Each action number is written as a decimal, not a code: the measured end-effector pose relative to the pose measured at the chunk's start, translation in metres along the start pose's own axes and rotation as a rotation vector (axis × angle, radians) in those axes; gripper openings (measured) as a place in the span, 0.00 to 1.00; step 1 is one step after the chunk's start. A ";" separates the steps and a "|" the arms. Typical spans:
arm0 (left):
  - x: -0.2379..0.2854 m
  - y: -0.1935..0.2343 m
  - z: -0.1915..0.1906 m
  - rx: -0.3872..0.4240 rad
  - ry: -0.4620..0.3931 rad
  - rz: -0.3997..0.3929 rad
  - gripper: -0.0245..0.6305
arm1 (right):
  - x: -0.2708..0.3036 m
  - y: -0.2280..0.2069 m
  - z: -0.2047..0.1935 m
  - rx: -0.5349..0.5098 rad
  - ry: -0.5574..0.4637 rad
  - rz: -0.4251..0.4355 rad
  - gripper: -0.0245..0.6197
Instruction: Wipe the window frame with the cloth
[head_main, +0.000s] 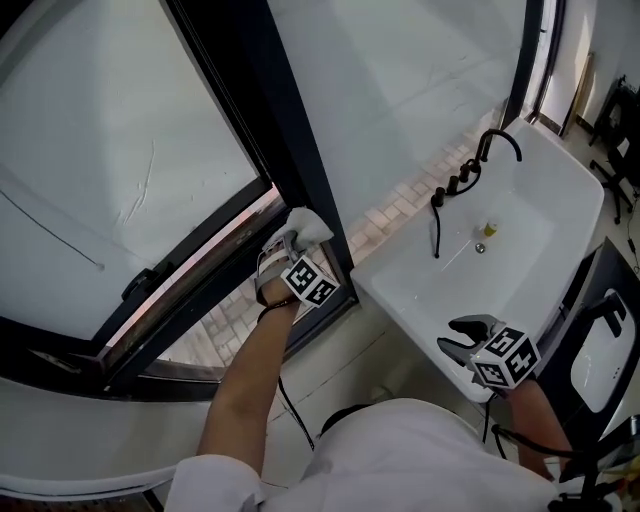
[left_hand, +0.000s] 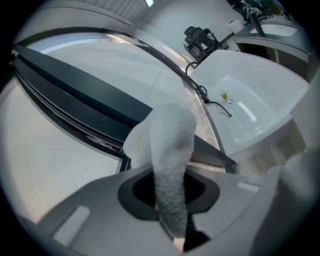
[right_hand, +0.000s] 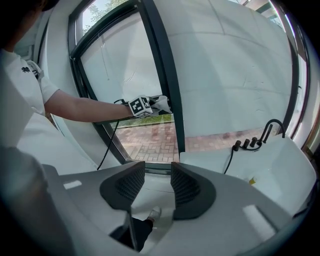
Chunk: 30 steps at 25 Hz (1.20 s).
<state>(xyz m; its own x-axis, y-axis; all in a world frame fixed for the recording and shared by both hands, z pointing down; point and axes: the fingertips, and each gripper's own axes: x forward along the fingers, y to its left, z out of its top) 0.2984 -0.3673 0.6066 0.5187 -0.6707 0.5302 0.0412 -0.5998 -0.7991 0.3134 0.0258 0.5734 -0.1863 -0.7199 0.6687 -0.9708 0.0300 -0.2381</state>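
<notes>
My left gripper (head_main: 285, 243) is shut on a white cloth (head_main: 308, 226) and holds it against the dark vertical window frame (head_main: 268, 95) near its lower end. In the left gripper view the cloth (left_hand: 167, 150) fills the space between the jaws and its bunched end touches the frame (left_hand: 85, 92). The right gripper view shows that cloth (right_hand: 161, 103) on the frame post (right_hand: 165, 70) from a distance. My right gripper (head_main: 466, 340) hangs open over the near rim of the sink, away from the window, and its jaws (right_hand: 157, 184) hold nothing.
A white sink (head_main: 520, 200) with a black tap (head_main: 497, 142) stands at the right. The opened window sash (head_main: 90, 150) leans at the left, its lower rail (head_main: 190, 270) beside the cloth. Brick paving (right_hand: 150, 137) shows through the opening.
</notes>
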 end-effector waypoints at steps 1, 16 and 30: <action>-0.005 -0.002 0.001 0.014 -0.008 -0.008 0.18 | 0.000 -0.001 0.001 0.002 -0.006 0.001 0.29; -0.037 0.064 0.081 0.158 -0.040 -0.056 0.18 | 0.027 0.006 0.025 -0.049 -0.071 0.090 0.29; -0.115 0.214 0.134 0.170 -0.055 -0.002 0.18 | 0.034 0.012 0.030 -0.064 -0.099 0.094 0.29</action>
<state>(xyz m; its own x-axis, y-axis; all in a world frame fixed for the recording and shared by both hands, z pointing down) 0.3617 -0.3604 0.3369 0.5639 -0.6423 0.5192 0.1839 -0.5152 -0.8371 0.2996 -0.0186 0.5720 -0.2637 -0.7767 0.5720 -0.9581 0.1422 -0.2487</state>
